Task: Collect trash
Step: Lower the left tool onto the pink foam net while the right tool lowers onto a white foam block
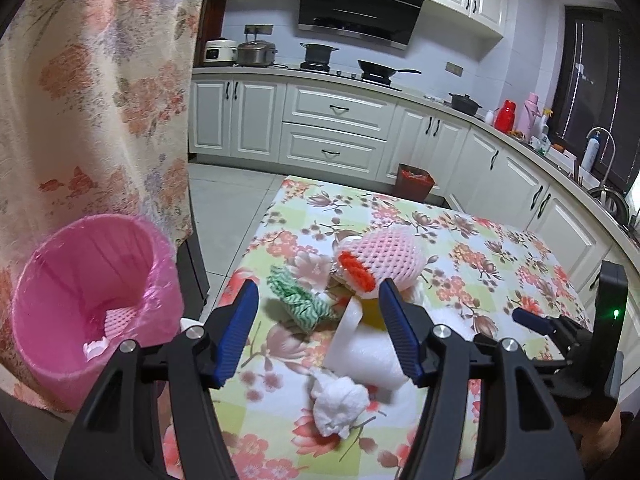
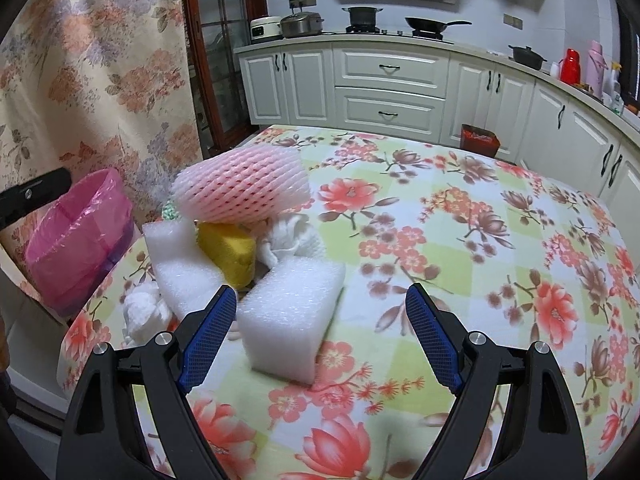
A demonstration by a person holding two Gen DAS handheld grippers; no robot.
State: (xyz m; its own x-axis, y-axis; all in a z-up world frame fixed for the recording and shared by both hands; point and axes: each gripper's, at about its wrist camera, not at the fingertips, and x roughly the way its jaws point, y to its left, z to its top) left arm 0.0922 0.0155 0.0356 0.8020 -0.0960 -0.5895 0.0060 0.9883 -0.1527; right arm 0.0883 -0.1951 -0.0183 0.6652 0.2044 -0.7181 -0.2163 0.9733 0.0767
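Left wrist view is showing the left gripper (image 1: 316,328) fingers hanging open, empty, above trash (image 1: 352,276) piled on the floral worktop (image 1: 460,248) right of the pink bin (image 1: 92,304), while the right gripper (image 2: 320,336) fingers are also standing open.

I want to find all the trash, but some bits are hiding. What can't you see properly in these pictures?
- Pink bin, left wrist view: its bottom is veiled by the pink liner, so only a few scraps show.
- Green-striped cloth, right wrist view: nearly all hidden behind the pink foam net.
- Yellow sponge, left wrist view: mostly behind the white foam and a finger.
- Red bin by the cabinets: too small to tell its contents.
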